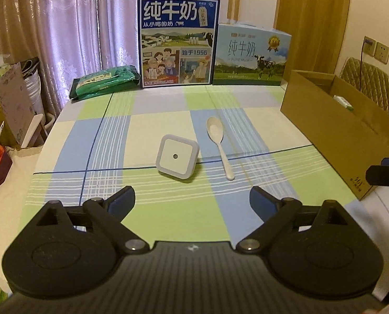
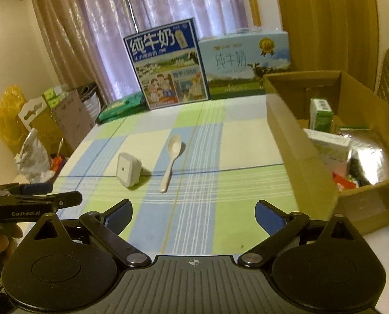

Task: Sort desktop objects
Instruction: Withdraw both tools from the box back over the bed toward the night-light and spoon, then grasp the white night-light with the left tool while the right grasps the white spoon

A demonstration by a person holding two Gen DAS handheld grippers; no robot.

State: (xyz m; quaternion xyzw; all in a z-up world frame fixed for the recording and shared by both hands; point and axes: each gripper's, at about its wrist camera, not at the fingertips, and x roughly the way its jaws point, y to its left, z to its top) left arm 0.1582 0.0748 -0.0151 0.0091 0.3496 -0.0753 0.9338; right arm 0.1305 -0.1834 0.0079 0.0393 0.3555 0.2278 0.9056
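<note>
Left claw (image 1: 192, 200): fingers spread apart, nothing held. Right claw (image 2: 192, 212): likewise apart and empty. White square night light (image 1: 177, 157) lies on the bench (image 1: 168, 209) just ahead of the left claw; white spoon (image 1: 219, 145) beside it, ahead-right. Cardboard box (image 2: 299, 141) stands ahead-right of the right claw.

Desk (image 1: 259, 120) middle lies open around night light (image 1: 177, 157) and spoon (image 1: 218, 141); box (image 1: 333, 130) walls the right edge, milk cartons (image 1: 178, 41) the far edge.

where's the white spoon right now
The white spoon lies on the checked tablecloth, just right of the square night light, left of the cardboard box.
</note>
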